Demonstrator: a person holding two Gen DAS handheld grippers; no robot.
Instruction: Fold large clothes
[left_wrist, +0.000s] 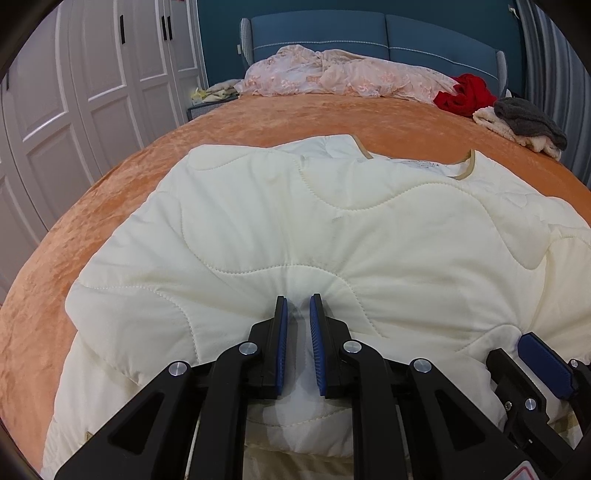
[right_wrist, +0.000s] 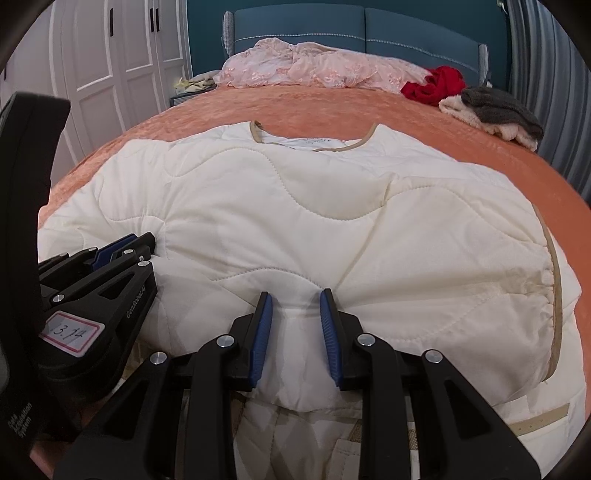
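A: While both grippers pinch the near hem, the quilted cream jacket (left_wrist: 332, 229) lies spread on the orange bedspread (left_wrist: 92, 229), collar toward the headboard.

B: Left gripper (left_wrist: 298, 314): jaws narrowed, a ridge of padded cloth bunched between the blue pads. Right gripper (right_wrist: 296, 308): slightly wider, same bite.

A: Advice: lift both together, keep the hem taut, carry it level toward the collar (right_wrist: 317, 142).

B: Risk: thick fill may slip; sleeve cuff at the right edge could drag.

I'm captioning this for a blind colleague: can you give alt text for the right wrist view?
The right gripper pinches a fold of a cream quilted jacket spread on an orange bedspread; the left gripper grips it alongside.
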